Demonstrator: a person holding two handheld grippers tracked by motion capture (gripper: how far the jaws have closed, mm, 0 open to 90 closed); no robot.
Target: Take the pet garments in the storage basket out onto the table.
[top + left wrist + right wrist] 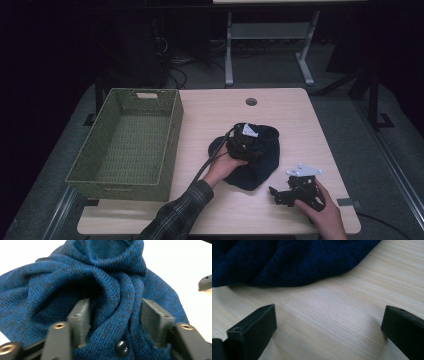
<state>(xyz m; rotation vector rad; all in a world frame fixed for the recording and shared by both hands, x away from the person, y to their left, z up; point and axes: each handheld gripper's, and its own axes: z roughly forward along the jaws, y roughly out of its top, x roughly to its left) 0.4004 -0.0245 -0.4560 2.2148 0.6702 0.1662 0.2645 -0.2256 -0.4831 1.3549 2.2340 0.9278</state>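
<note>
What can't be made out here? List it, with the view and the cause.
- Garment type: the blue knit lies bunched, high view and left gripper view.
- White tag text: too small, high view.
- Knit under left gripper: hidden by it, high view.
- Basket near inner wall: hidden by its rim.

Basket (pixel 126 142) at the left of the frame on the desk (pixel 295 120), knit cloth (pixel 255 160) in the middle just right of it, left gripper (pixel 242 145) on the cloth, right gripper (pixel 295 190) lower right, near the cloth's edge.
</note>
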